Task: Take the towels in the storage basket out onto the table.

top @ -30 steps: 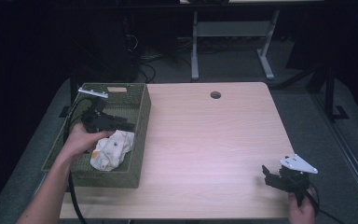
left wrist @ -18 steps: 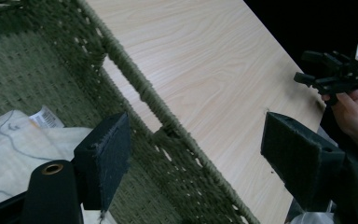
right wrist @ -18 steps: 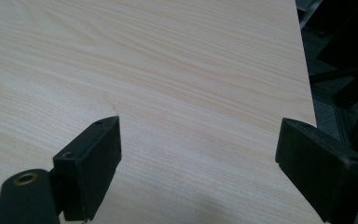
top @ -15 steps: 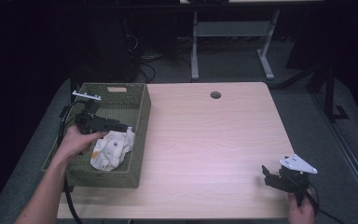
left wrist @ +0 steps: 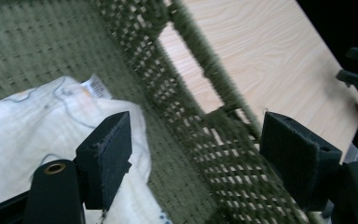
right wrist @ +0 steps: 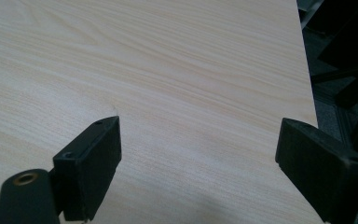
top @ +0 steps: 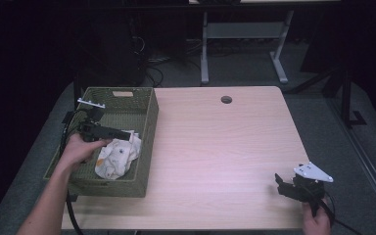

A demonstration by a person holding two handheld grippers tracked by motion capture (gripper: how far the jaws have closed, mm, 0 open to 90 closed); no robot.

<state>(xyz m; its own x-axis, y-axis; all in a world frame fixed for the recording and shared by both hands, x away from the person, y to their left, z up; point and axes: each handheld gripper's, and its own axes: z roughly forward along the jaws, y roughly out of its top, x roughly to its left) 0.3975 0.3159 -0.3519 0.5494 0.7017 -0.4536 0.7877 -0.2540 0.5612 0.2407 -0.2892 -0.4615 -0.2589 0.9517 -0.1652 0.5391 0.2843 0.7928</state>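
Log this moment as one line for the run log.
left gripper: open, in green basket over white cloth | right gripper: open, idle above table near its corner

Left gripper (top: 120, 133) has drawn back toward the basket's (top: 147, 147) left wall over the last second, its jaw tips now just at the cloth's (top: 115, 156) upper edge rather than over its middle. Jaws stand wide apart, empty. The hand (top: 81, 148) has shifted left with it.
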